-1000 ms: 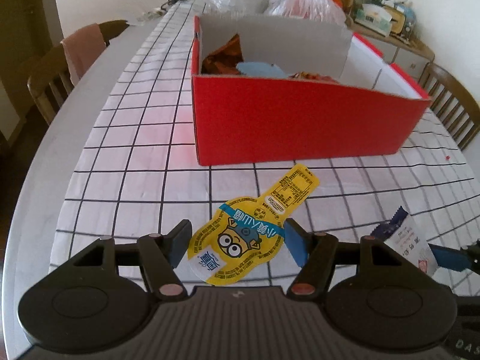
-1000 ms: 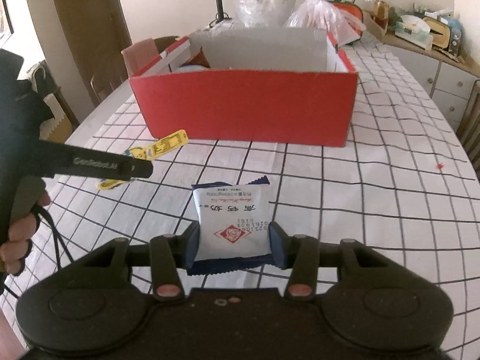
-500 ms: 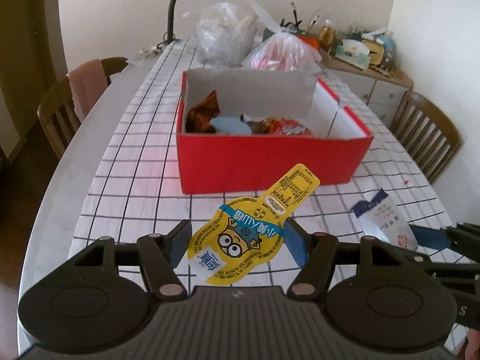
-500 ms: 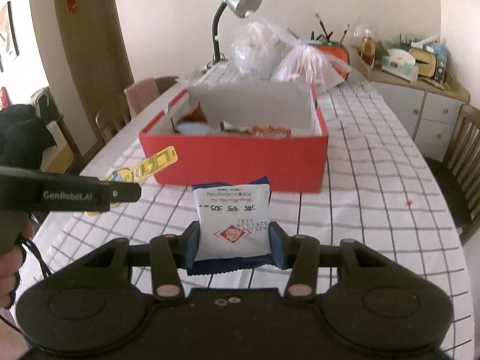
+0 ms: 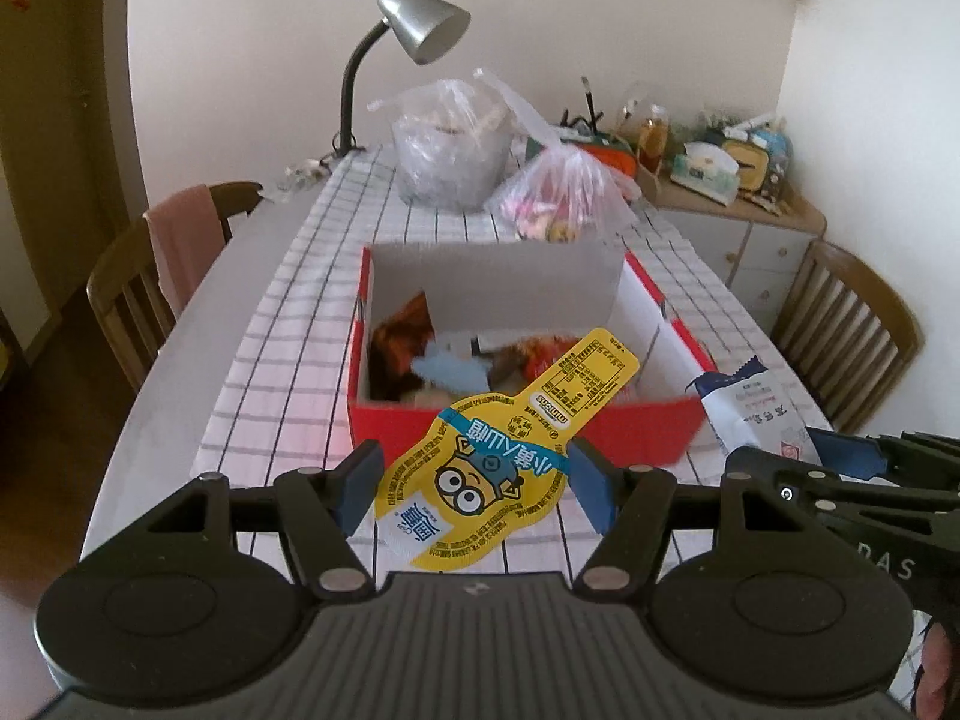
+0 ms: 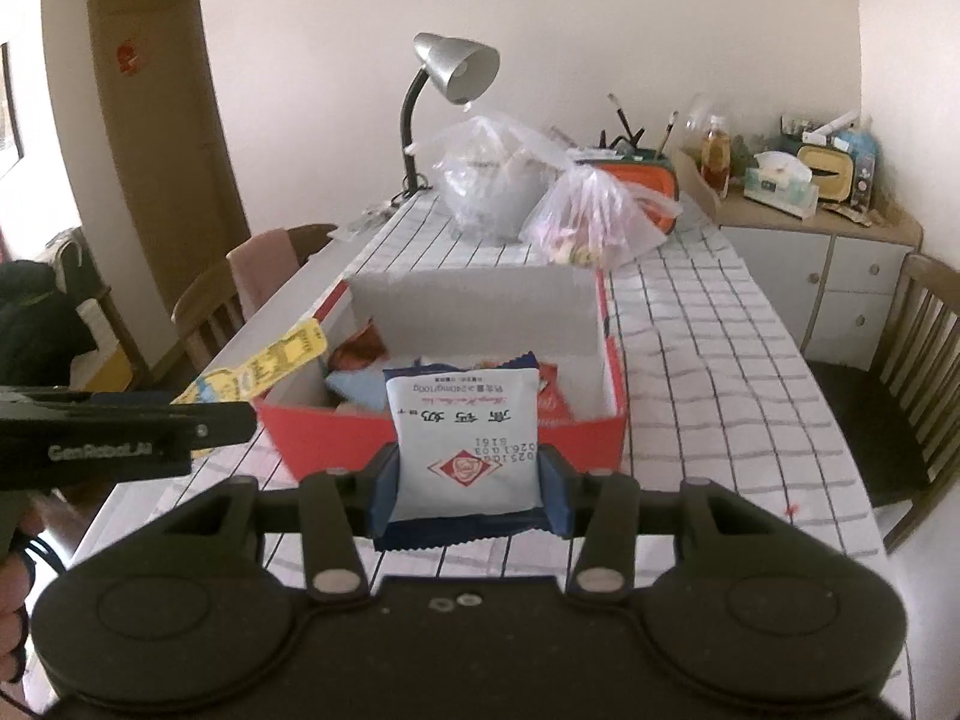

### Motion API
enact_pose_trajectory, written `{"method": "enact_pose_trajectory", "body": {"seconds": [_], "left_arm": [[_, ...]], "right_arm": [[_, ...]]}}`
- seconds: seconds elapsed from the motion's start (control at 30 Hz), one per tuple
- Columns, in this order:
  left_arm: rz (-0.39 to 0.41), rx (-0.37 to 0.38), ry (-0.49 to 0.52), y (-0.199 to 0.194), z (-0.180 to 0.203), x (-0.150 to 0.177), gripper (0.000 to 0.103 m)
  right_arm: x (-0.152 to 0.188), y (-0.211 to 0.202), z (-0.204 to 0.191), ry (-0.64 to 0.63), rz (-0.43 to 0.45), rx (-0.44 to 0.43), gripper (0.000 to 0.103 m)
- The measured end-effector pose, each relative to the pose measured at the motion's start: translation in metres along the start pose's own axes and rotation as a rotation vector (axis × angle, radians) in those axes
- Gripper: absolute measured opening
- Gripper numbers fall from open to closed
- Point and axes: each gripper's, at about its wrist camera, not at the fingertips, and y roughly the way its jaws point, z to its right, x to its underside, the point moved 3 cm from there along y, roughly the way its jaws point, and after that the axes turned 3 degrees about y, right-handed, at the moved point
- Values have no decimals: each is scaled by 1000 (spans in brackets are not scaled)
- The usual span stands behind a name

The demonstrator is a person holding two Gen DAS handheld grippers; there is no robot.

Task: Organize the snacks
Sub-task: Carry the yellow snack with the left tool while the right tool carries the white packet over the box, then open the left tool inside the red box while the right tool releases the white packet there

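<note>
Two tools being held above the worktop, each pinching one snack. Left tool clamping a yellow cartoon-printed packet between its blue pads, the packet's long label tab sticking up and away toward the red box. Right tool gripping a white and blue pouch by both side edges, the pouch standing upright with its print upside down. Both snacks hanging clear of the checked tablecloth, just in front of the box's near wall and slightly above its rim. Sitting open inside the box, several wrapped snacks: an orange-brown bag, a pale blue packet and something red at the right. Standing behind the box, two clear plastic bags and a silver desk lamp. Showing at the lower left edge of the right wrist view, part of a hand holding the left tool's handle.
</note>
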Motion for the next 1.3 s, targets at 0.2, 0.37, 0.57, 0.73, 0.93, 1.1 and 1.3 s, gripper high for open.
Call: {"method": "enact_pose_trajectory", "body": {"seconds": [0.2,0.37,0.57,0.73,0.93,1.1,1.3], "left_arm": [[21,-39,4,14,-2,-22,67],[18,-72,17,34,-9,-38,67],[0,-81,36,63,-12,-56,67],[-33,-80,53,93,-9,-61,67],[-81,-75,62,127,-7,-63,67],[-126,-74,88,151,-4,-62,67],[-160,-75,96,165,-4,-56,67]], "right_arm": [[-15,23,4,-21,-14,25,47],[-29,42,7,-31,-10,41,47],[-40,79,14,-34,-32,53,47],[-41,112,18,-48,-72,64,47],[-36,145,18,-65,-122,73,47],[-26,162,15,-83,-152,78,47],[-20,169,14,-85,-173,73,47]]}}
